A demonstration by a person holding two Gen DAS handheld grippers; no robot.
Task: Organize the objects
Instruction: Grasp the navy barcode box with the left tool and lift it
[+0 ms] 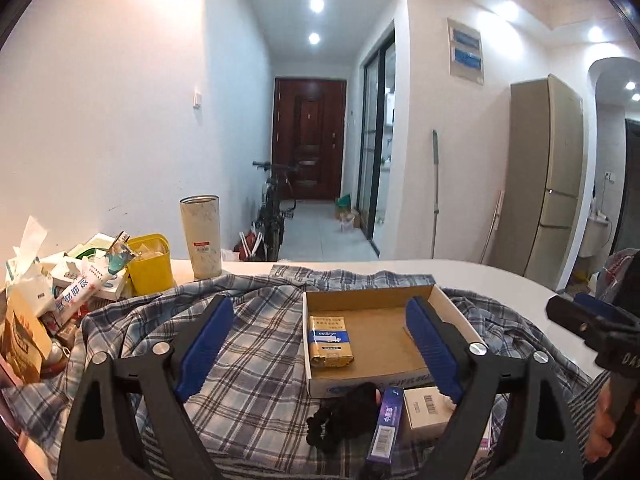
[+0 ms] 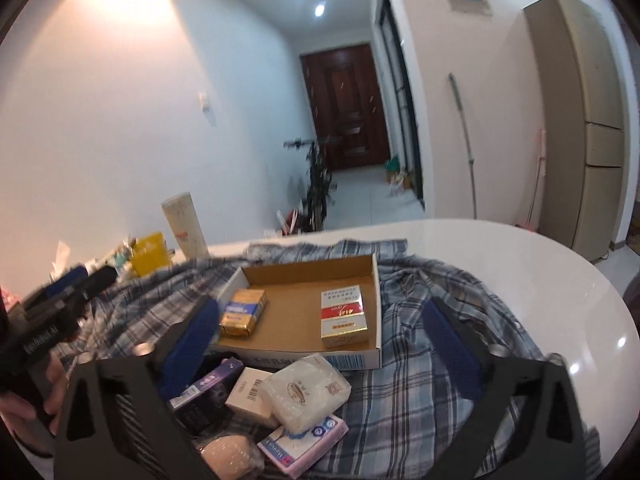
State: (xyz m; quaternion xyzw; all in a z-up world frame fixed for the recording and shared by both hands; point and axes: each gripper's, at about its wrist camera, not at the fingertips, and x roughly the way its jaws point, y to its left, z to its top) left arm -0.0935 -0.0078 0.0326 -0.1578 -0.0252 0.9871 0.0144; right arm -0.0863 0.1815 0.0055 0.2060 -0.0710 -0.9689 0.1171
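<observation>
- Standing by the white table (image 2: 500, 256), I see a plaid shirt (image 1: 248, 344) spread over most of it, and everything being sorted sits on that cloth.
- Lying on the shirt is a shallow cardboard tray (image 2: 304, 276), the place the small things are being gathered into. It holds 2 packs so far: a gold pack (image 2: 242, 313) against its left side and a red and white pack (image 2: 344, 316) towards its right.
- The left gripper (image 1: 320, 348) hangs above the tray's near-left part with its jaws spread wide and nothing between them. The right gripper (image 2: 332, 344) is likewise wide apart and empty, poised over the tray's near edge.
- Just in front of the tray lies the unsorted heap: a clear-wrapped white packet (image 2: 306, 394), a pink tissue pack (image 2: 302, 442), a small white box (image 2: 252, 394), a purple box (image 2: 208, 384) and a black bundle (image 1: 344, 412), pressed against one another.
- My reading is that the job is partway done, with both tongs free between placements.
- The next move, I think, calls for lowering 1 gripper onto a piece of the heap, probably the white packet on top, closing across its narrow side, then carrying it to the bare middle of the tray.
- Off to the left stand a yellow tub (image 1: 150, 264) and a tall tumbler (image 1: 201, 236), well apart from the tray.
</observation>
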